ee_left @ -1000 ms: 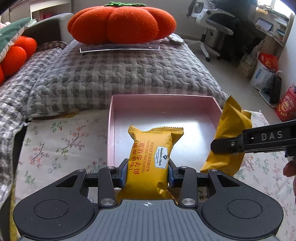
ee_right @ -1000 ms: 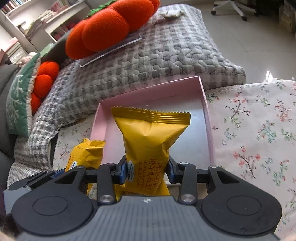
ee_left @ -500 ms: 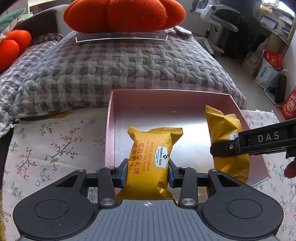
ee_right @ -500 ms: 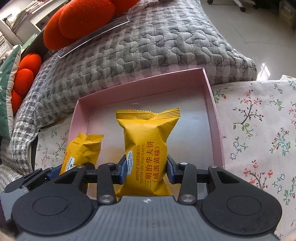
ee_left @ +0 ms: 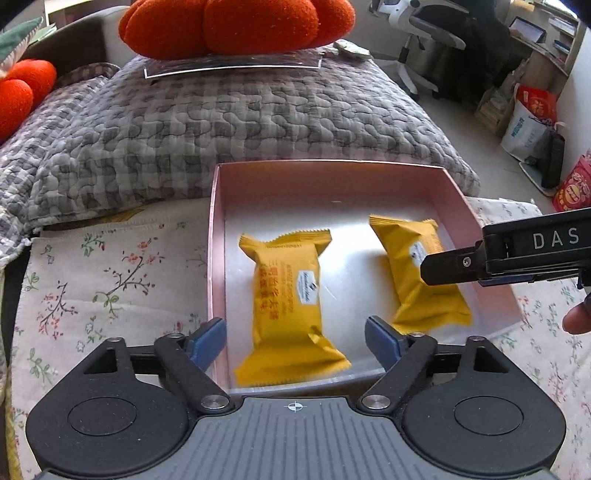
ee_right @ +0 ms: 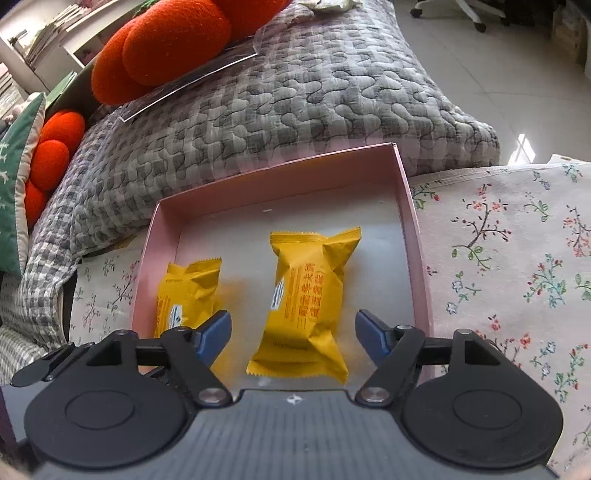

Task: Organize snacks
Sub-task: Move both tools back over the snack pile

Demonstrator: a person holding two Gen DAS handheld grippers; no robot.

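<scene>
Your left gripper (ee_left: 295, 338) hangs over the near edge of the pink box (ee_left: 216, 236), its blue pads spread wide after just opening. The yellow snack packet (ee_left: 288, 299) that lies between them touches neither pad and rests on the box floor, its far end pointing into the box.

Your right gripper (ee_right: 293, 332) stands the same way, jaws just opened and wide apart, with a second yellow packet (ee_right: 310, 299) lying loose between the pads on the floor of the same box, nearer the right wall.

From the left wrist camera, the second packet sits just beside the first, to its right, partly behind the dark finger of your right gripper. The box sits on a flowered cloth (ee_right: 509, 258), against a grey quilted blanket (ee_left: 236, 122) topped by an orange pumpkin cushion (ee_left: 236, 26).
</scene>
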